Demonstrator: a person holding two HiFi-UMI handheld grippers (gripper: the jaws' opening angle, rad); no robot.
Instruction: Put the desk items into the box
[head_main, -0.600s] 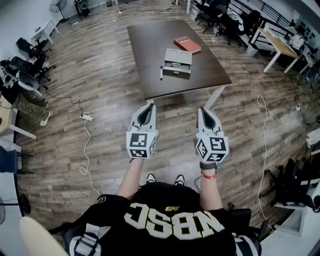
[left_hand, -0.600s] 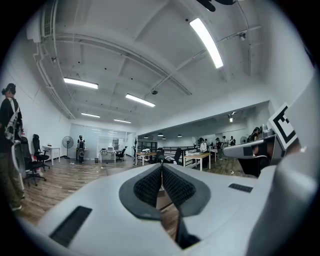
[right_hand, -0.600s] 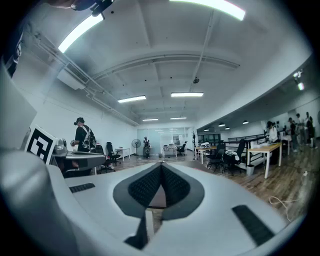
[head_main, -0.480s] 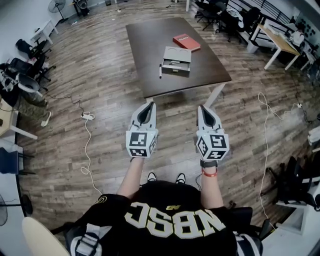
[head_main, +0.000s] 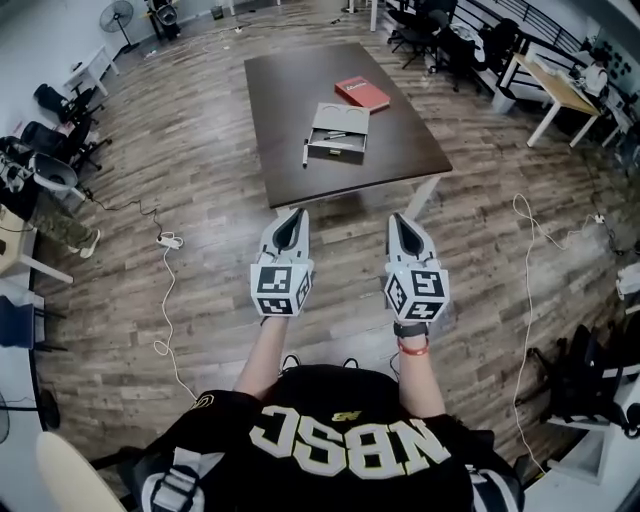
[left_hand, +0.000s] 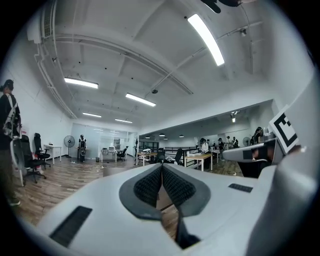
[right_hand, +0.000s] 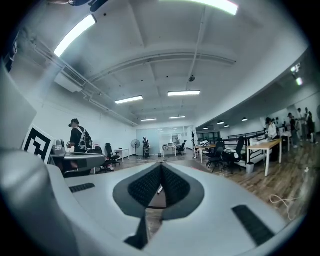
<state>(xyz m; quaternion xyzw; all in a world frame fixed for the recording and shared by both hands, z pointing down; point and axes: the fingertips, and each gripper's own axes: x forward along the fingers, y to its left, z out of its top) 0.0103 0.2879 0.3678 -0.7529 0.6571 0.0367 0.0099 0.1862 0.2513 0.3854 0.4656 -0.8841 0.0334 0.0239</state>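
Currently in view: one surface (head_main: 290, 90), dark brown, on a wood floor (head_main: 200, 180), ahead of the person carrying my rig.
Box (head_main: 335, 150): one, grey, open-topped, near the middle of the surface, well apart from both grippers.
Pens: two by my count. One pen (head_main: 337, 135) lies inside the box, and a second pen (head_main: 305, 153) lies on the surface just beside the box's left wall.
Book (head_main: 362, 93): one, red, flat on the surface beyond the box and near it. The cover print is too small for me to read.
Left hand-held gripper (head_main: 290, 215): one, held level, short of the surface, jaws narrow with pads together and nothing between them.
Right hand-held gripper (head_main: 401, 220): one, beside the left, also level, jaws pressed together and empty.
Marker cubes: two, one per gripper, left (head_main: 282, 290) and right (head_main: 415, 292), with black-and-white squares.
Writing: white letters on the person's black shirt (head_main: 340, 440), upside down in the head view. I read no word there with certainty.
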